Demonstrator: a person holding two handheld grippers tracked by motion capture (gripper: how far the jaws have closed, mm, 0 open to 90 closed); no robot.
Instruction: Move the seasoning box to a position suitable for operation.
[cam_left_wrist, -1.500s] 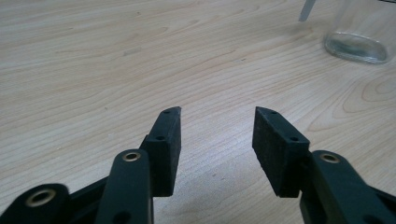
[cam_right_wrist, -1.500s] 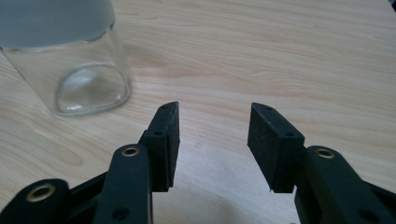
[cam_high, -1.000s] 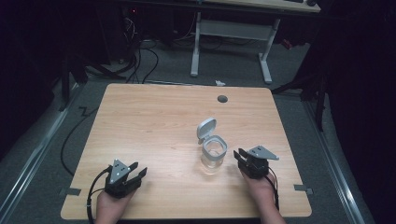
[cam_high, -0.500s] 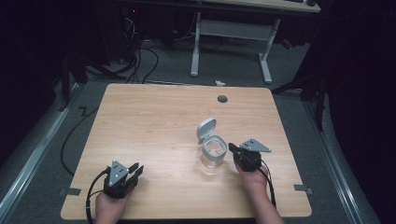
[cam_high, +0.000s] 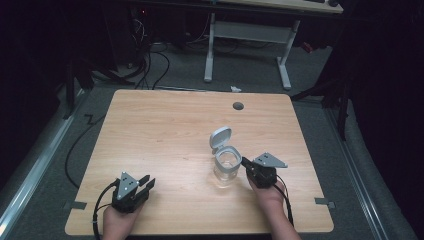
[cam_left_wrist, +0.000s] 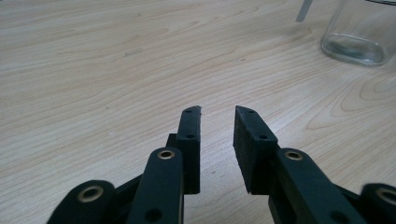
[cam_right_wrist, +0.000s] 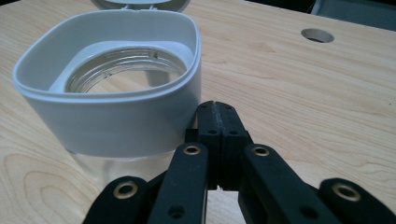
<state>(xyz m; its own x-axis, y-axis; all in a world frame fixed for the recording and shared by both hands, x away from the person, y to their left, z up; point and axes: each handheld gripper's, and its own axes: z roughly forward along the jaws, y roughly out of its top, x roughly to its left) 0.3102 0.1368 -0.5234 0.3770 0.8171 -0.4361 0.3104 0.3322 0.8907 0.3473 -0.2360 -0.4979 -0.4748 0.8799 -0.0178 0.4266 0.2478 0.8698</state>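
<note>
A: The glass jar (cam_high: 225, 172) is standing upright toward the table's (cam_high: 165, 125) near right part, well short of the right edge. Its white collar (cam_right_wrist: 112, 116) is sitting on the rim, and the hinged lid (cam_high: 220, 138) is tilting open toward the far edge.

B: And the right gripper (cam_high: 249, 165)?

A: It is sitting just beside the jar's right side now. A second ago it was lying further toward the right edge, so the hand has been carrying it in toward the jar. In the right gripper view the jaws are pressed flat together with nothing between them, their tips just beside the collar's wall; whether they are touching it is hard to say.

B: What is that pointing to?

A: Probably a nudge or a push with clenched jaws rather than a grasp, perhaps on the collar or toward the lid.

B: How is the jar looking?

A: Clear, square-shouldered and seemingly empty; the round glass mouth is showing through the collar.

B: The other side?

A: The left gripper (cam_high: 141, 184) is resting near the table's near left corner, well apart from the jar, where it was a second ago. Its jaws are standing slightly apart, holding nothing. A cable hole (cam_high: 238, 106) is lying near the far edge.
</note>
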